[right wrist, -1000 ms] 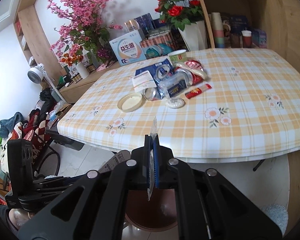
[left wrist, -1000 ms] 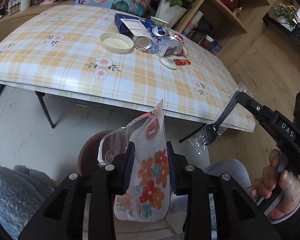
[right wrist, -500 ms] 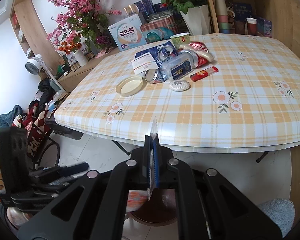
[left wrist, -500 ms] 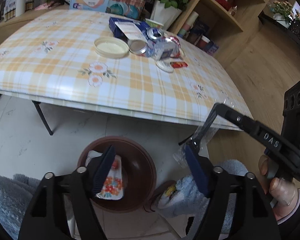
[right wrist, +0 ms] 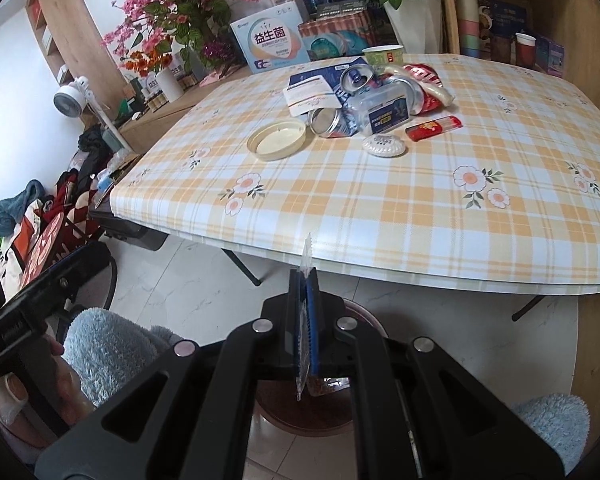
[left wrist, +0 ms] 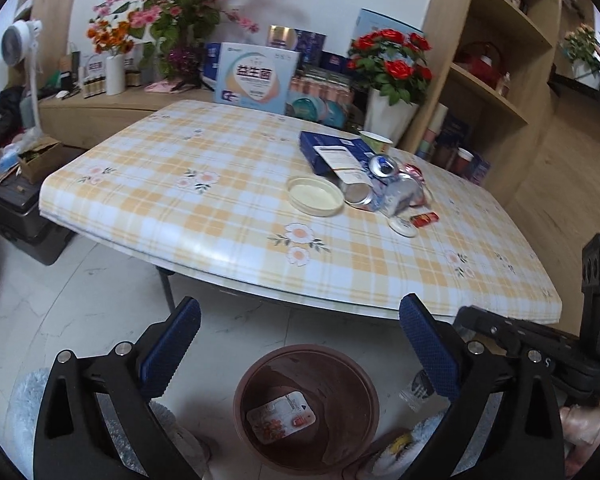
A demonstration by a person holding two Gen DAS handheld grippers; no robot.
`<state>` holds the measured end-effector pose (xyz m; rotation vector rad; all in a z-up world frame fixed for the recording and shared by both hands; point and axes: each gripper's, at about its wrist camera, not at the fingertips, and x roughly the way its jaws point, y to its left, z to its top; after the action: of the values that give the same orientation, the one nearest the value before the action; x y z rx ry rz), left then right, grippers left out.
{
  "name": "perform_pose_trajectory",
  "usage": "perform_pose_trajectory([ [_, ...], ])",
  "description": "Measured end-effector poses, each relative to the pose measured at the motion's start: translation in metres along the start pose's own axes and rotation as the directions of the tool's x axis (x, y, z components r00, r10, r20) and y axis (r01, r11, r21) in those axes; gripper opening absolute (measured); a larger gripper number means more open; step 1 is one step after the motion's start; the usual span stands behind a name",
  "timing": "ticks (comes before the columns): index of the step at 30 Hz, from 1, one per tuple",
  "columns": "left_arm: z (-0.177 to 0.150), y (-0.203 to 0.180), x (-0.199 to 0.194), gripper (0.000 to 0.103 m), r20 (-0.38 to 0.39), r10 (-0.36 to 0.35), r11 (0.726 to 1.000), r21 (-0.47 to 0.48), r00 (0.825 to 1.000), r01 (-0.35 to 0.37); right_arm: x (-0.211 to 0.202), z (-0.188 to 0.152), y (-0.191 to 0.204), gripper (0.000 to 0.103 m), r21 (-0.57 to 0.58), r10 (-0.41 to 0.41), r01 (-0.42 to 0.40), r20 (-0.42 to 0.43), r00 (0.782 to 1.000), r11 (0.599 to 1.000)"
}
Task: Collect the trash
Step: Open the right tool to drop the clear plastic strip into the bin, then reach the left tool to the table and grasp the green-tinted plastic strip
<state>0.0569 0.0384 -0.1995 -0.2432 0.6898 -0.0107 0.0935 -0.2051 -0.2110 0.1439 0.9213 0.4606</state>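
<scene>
Bin: a round brown bin stands on the pale floor in front of the table, below both grippers.
In the bin: one flowered bag lies flat on the bottom.
Left gripper: the left gripper hangs over the bin, its jaws opening and already spread wide, nothing between the blue pads.
Right gripper: the right gripper is pinched tight on a clear plastic wrapper, which sticks up above the fingertips and hangs out below them, over the bin's rim.
Trash on the table: a heap sits toward the far side, well apart from the bin.
Heap, named: a cream lid lying rim up, a can on its side just beside it, a second can behind, a clear plastic box, a white round cap, a red packet, a blue envelope.
Cup: a green paper cup stands upright behind the heap; its contents cannot be seen.
</scene>
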Motion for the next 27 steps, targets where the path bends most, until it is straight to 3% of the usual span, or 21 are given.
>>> perform_pose_trajectory([
  [6, 0.000, 0.013, -0.005, 0.097, 0.027, 0.040, 0.999, -0.028, 0.999, -0.039, 0.005, 0.000, 0.011, 0.008, -0.036, 0.003, -0.004, -0.025, 1.000, 0.999],
  [9, 0.000, 0.016, -0.006, 0.097, 0.032, 0.049, 0.998, -0.034, 0.998, -0.048, 0.005, -0.001, 0.016, 0.029, -0.055, 0.014, -0.015, -0.025, 1.000, 0.998],
  [12, -0.001, 0.018, -0.007, 0.097, 0.035, 0.052, 0.998, -0.037, 0.998, -0.050, 0.005, 0.000, 0.020, 0.035, -0.072, 0.009, -0.010, -0.023, 1.000, 0.997],
  [15, -0.001, 0.019, -0.006, 0.097, 0.033, 0.050, 0.998, -0.035, 0.998, -0.049, 0.006, 0.000, 0.019, 0.050, -0.068, 0.003, -0.005, -0.017, 1.000, 0.998],
  [20, -0.003, 0.020, -0.004, 0.097, 0.025, 0.044, 0.998, -0.038, 0.999, -0.043, 0.001, 0.002, 0.019, 0.093, -0.087, -0.040, 0.042, 0.025, 0.999, 0.995],
  [27, -0.003, 0.018, 0.001, 0.097, 0.020, 0.045, 0.999, -0.009, 0.999, -0.045, -0.001, 0.010, 0.002, 0.097, -0.066, -0.165, 0.169, 0.055, 0.985, 0.983],
])
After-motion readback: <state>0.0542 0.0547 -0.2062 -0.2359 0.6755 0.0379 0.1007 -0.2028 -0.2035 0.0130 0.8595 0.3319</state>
